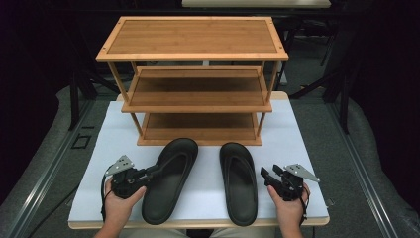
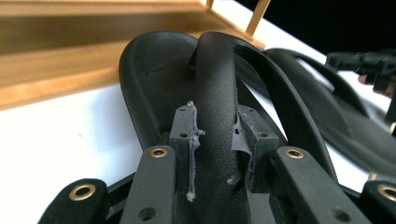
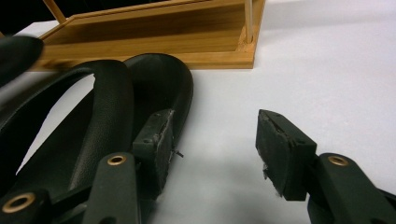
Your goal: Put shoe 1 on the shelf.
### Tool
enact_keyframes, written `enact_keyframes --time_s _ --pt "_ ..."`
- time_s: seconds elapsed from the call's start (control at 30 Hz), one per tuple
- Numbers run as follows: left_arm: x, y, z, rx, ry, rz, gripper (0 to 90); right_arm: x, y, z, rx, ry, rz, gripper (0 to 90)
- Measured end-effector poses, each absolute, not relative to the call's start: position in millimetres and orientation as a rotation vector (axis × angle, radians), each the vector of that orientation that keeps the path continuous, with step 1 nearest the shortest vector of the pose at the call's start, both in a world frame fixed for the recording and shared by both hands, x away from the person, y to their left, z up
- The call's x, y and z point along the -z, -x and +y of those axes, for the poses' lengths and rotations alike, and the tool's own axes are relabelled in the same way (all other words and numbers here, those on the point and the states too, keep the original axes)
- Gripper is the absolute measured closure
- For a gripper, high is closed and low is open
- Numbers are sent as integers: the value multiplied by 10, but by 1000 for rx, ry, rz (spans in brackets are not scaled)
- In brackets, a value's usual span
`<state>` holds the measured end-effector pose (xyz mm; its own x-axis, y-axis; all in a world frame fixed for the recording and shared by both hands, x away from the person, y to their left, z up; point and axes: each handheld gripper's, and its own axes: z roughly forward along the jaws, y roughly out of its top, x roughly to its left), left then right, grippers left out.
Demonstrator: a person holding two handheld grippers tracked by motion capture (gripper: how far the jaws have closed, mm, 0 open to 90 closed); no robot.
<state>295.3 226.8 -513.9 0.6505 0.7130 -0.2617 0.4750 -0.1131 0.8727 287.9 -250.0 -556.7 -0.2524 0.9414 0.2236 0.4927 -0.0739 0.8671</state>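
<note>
Left gripper (image 1: 157, 170) pinches the left sandal's (image 1: 168, 179) strap; right gripper (image 1: 266, 175), jaws spread, sits beside the right sandal's (image 1: 238, 181) edge.

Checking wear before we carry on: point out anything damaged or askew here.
The pads of the left tool, clamped on the left sandal's strap, are torn and peeling. The right tool's pads look frayed too. The left sandal lies angled; the right sandal lies straighter.

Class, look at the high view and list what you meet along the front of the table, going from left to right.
Left gripper → left sandal → right sandal → right gripper. The left gripper's jaws are closed on the left sandal's strap; the right gripper is open beside the right sandal.
</note>
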Motion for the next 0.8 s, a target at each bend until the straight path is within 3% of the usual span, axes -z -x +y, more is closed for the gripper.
enact_keyframes --time_s 0.8 --pt "4699 -2733 2620 -386 -1556 911 704 5574 -2869 -2508 -1296 -1540 1724 457"
